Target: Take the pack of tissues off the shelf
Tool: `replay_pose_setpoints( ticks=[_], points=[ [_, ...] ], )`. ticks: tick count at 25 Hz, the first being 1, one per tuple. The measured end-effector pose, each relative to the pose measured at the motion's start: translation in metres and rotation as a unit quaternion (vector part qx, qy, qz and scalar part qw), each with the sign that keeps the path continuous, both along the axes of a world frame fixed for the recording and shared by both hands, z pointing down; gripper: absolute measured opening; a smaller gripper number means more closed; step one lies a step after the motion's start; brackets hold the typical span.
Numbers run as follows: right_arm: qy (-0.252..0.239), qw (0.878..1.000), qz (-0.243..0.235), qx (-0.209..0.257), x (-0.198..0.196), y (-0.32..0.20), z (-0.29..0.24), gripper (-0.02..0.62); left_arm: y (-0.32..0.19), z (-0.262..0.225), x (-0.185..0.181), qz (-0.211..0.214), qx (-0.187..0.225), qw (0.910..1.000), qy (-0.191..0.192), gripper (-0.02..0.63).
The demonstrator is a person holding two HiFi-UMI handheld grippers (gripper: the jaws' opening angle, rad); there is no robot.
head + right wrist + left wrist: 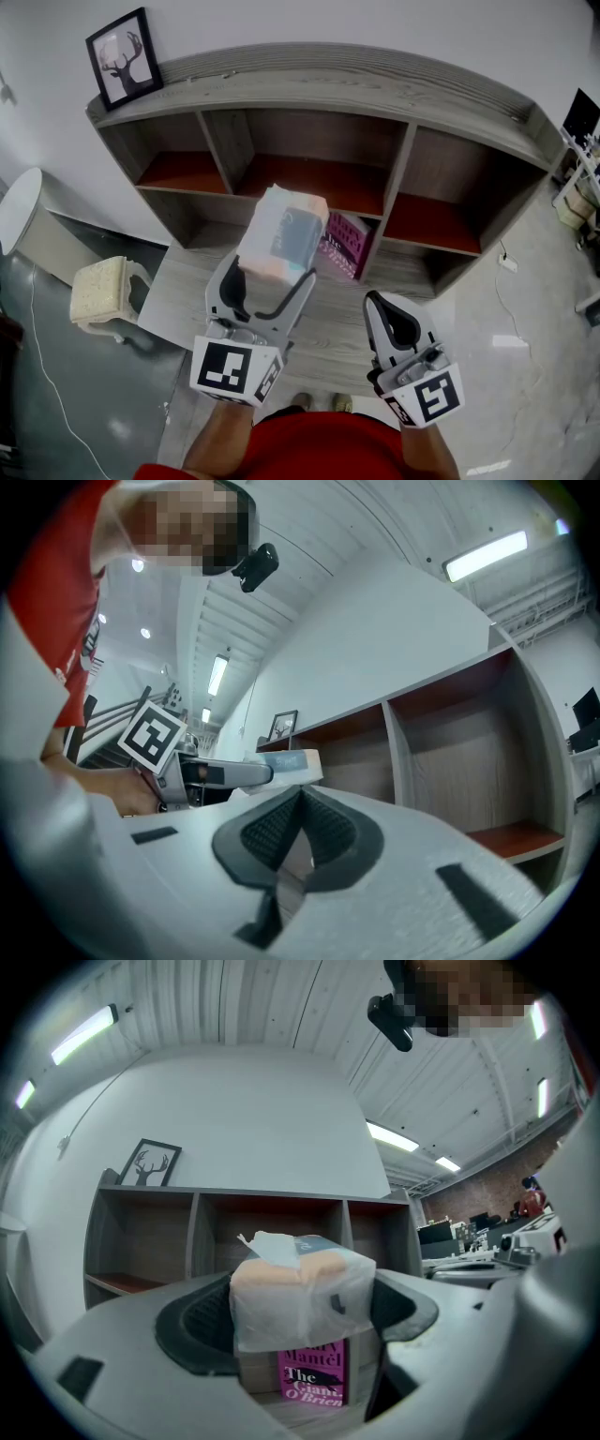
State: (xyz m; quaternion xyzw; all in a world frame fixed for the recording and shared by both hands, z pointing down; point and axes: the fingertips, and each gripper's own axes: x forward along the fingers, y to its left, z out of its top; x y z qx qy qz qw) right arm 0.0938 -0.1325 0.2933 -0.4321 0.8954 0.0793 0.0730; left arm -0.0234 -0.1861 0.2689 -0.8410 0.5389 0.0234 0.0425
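Note:
The pack of tissues (281, 233), a soft block in clear wrap with a grey-blue label and peach sides, is held up in front of the grey shelf unit (319, 89). My left gripper (272, 272) is shut on its lower end; in the left gripper view the tissue pack (300, 1293) fills the space between the jaws. My right gripper (382, 312) hangs lower right, shut with nothing in it, its pads (295, 832) pressed together. The right gripper view shows the pack (286, 764) and the left gripper at left.
A pink book (343, 246) stands at the shelf's lower middle divider, also the pink book (317, 1377) behind the pack. A framed deer picture (124, 58) sits on the shelf top left. A pale stool (101, 292) and a white round table (19, 208) stand at left.

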Motion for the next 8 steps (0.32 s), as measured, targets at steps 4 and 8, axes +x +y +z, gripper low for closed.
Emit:
replay_pose_setpoints(
  ticks=[4, 8],
  points=[
    [0.0, 1.0, 0.001, 0.001, -0.001, 0.002, -0.0007, 0.005, 0.0007, -0.0008, 0.0004, 0.003, 0.0, 1.0, 0.001, 0.411],
    [0.001, 1.0, 0.002, 0.003, -0.0019, 0.0039, -0.0021, 0.005, 0.0015, -0.0017, 0.0004, 0.005, 0.0, 1.0, 0.001, 0.411]
  ],
)
